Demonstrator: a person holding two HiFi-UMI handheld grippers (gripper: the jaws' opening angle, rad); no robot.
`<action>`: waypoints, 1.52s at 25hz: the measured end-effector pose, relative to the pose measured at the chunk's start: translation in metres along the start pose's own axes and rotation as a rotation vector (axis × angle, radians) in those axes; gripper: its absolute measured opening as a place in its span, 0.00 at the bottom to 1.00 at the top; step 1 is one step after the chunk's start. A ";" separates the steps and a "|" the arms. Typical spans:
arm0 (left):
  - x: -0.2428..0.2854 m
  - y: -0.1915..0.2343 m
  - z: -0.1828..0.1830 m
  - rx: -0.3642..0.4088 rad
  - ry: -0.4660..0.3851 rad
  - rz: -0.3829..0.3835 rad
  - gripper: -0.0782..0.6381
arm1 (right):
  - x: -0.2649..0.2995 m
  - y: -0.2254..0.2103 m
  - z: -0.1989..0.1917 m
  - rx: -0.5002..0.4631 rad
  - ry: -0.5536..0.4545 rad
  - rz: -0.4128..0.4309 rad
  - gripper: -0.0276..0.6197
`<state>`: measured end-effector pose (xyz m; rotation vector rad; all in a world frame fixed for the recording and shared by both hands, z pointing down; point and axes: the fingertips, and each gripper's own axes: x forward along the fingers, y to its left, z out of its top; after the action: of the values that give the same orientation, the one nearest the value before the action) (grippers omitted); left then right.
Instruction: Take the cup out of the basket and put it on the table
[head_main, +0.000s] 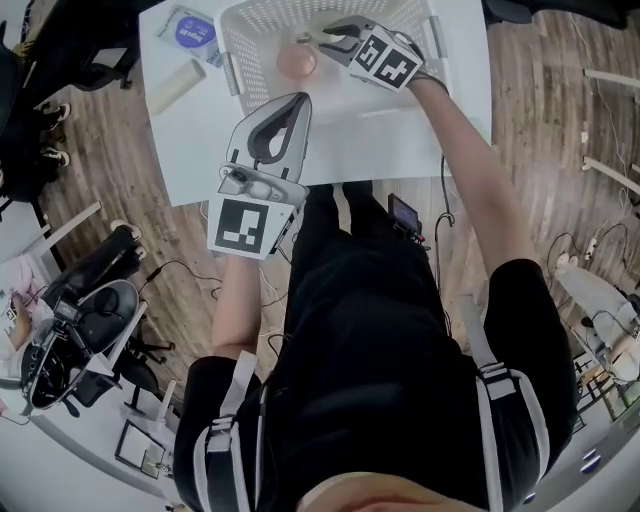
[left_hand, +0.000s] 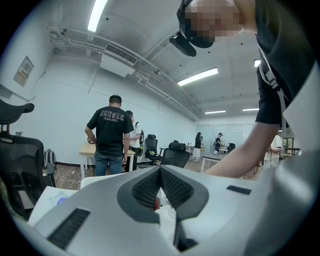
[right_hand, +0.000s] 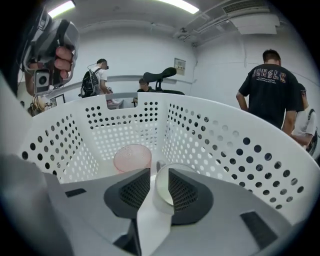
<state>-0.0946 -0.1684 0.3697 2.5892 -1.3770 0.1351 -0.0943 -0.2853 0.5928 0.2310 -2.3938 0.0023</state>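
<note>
On the white table (head_main: 400, 140) stands a perforated basket (head_main: 236, 45). The left gripper (head_main: 298, 102) hovers in front of it, jaws together and empty. Inside the basket, the right gripper (right_hand: 154, 186) pinches the rim of a white cup (right_hand: 161, 195), near a pink cup (right_hand: 132, 157).

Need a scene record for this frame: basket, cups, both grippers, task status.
basket: white, perforated, on table
white cup: in basket, wall between right gripper's jaws
pink cup: in basket, untouched
right gripper: inside basket, shut on white cup
left gripper: shut, empty, tips over table's near edge
status: no cup out of basket yet
</note>
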 end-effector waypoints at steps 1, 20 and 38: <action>0.000 0.000 0.000 0.001 -0.002 0.001 0.13 | 0.002 -0.001 -0.004 -0.009 0.018 0.004 0.21; -0.003 0.003 -0.001 -0.003 0.012 0.027 0.13 | 0.015 0.006 -0.022 -0.149 0.135 0.040 0.11; -0.017 -0.002 0.004 0.015 -0.008 0.030 0.13 | -0.023 0.006 0.019 -0.101 0.045 0.022 0.10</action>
<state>-0.1027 -0.1545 0.3630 2.5850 -1.4229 0.1396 -0.0913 -0.2765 0.5635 0.1556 -2.3439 -0.1022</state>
